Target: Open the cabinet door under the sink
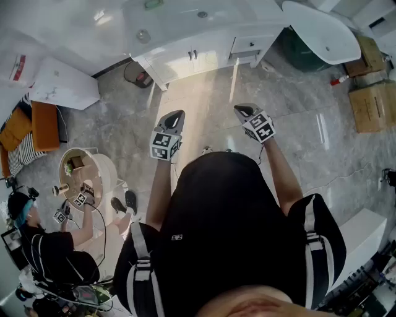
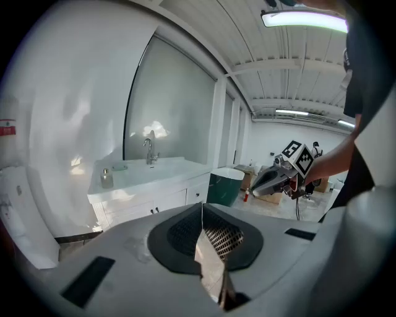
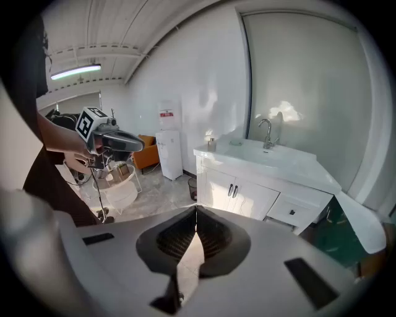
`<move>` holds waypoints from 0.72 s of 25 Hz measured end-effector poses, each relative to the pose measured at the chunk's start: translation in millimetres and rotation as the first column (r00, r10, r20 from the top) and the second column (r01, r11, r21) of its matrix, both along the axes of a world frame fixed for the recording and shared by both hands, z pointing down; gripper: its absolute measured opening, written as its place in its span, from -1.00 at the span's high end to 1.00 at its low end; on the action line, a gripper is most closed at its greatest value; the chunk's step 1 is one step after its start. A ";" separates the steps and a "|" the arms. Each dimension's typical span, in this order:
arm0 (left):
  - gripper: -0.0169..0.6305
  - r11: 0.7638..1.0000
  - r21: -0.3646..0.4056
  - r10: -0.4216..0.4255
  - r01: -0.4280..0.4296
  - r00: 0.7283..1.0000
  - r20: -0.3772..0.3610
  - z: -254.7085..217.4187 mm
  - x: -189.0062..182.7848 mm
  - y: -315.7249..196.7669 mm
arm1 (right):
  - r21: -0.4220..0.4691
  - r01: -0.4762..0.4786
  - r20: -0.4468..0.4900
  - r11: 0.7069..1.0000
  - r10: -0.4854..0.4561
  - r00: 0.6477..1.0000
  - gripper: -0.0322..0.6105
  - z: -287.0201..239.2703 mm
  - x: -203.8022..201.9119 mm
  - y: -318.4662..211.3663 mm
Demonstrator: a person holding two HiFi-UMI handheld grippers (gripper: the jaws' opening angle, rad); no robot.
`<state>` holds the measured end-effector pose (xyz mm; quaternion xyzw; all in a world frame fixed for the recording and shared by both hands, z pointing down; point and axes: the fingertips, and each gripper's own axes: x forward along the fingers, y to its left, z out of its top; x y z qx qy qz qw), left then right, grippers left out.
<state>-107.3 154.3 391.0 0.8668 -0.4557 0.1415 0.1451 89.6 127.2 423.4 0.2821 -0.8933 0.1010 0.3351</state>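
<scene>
The white vanity stands at the far side of the floor, with the sink (image 1: 201, 15) in its top. Below it are two shut cabinet doors (image 1: 189, 60) with dark handles (image 1: 192, 54) at their meeting edges. They also show in the left gripper view (image 2: 154, 207) and the right gripper view (image 3: 238, 195). My left gripper (image 1: 175, 117) and right gripper (image 1: 242, 111) hang side by side in mid-air, well short of the cabinet. Both are shut and hold nothing. Jaw tips meet in the left gripper (image 2: 202, 207) and the right gripper (image 3: 197, 210).
A small drawer (image 1: 250, 44) sits right of the doors. Beyond it are a green bin (image 1: 303, 52), a white tub (image 1: 322, 31) and cardboard boxes (image 1: 371, 105). A waste bin (image 1: 139, 74) stands left of the vanity. Another person (image 1: 43, 241) works at a round table (image 1: 86, 173).
</scene>
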 end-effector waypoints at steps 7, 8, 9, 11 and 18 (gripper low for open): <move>0.90 1.000 0.007 0.017 -0.017 1.000 0.000 -3.7 -2.7 0.0 | 0.002 -0.012 -0.003 1.000 0.012 1.000 0.71 0.0 -6.0 2.9; 0.90 1.000 0.007 0.018 -0.018 1.000 0.001 -3.7 -3.9 -0.5 | 0.002 -0.013 -0.002 1.000 0.013 1.000 0.71 0.1 -7.3 3.0; 0.90 1.000 0.007 0.019 -0.019 1.000 0.002 -3.6 -5.1 -1.1 | 0.002 -0.013 -0.001 1.000 0.013 1.000 0.71 0.4 -8.9 2.9; 0.90 1.000 0.006 0.022 -0.022 1.000 0.004 -2.7 -7.6 -2.3 | 0.001 -0.013 0.000 1.000 0.013 1.000 0.72 2.0 -11.8 2.5; 0.90 1.000 0.002 0.028 -0.028 1.000 0.004 -4.7 -19.4 -2.8 | 0.007 -0.043 0.020 0.999 0.043 0.999 0.71 2.1 -22.5 -0.3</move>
